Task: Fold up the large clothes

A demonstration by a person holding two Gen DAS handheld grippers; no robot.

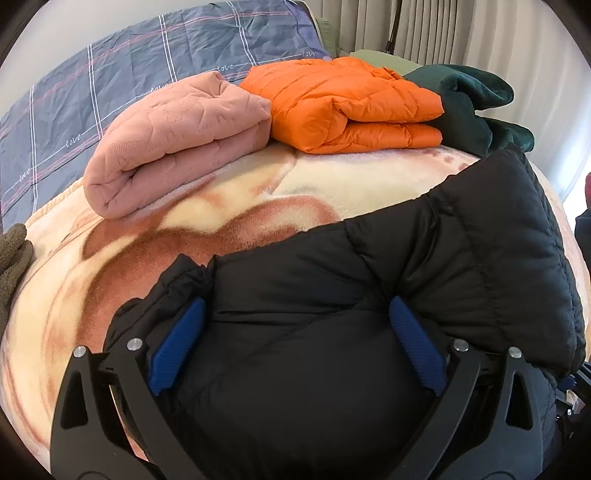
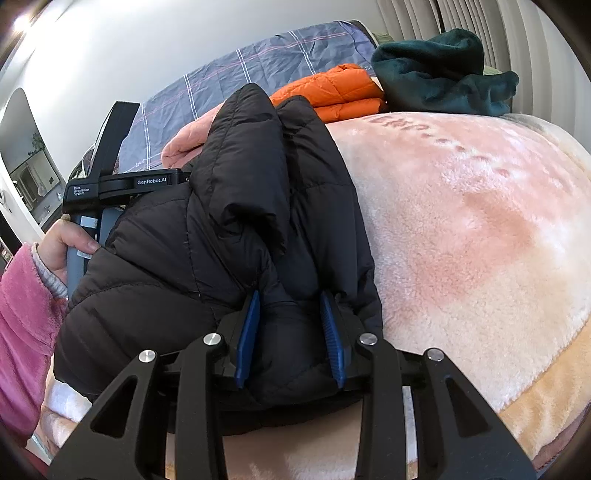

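A black puffer jacket [image 1: 424,266] lies bunched on the pink and cream fleece blanket [image 1: 207,221] on the bed. My left gripper [image 1: 295,314] has its blue pads wide apart with a thick part of the jacket between them. In the right wrist view the same jacket [image 2: 229,206] is folded up in a ridge. My right gripper [image 2: 291,306] has its blue pads closed in on a thick fold of the jacket. The left gripper's body [image 2: 122,184] shows at the left, held by a hand in a pink sleeve.
A folded pink quilted garment [image 1: 177,140], a folded orange puffer jacket [image 1: 351,103] and a dark green fleece garment [image 1: 469,99] lie at the far side of the blanket. A blue plaid sheet [image 1: 110,74] lies behind. Curtains [image 1: 424,26] hang at the back. A brown garment [image 1: 11,258] sits at the left edge.
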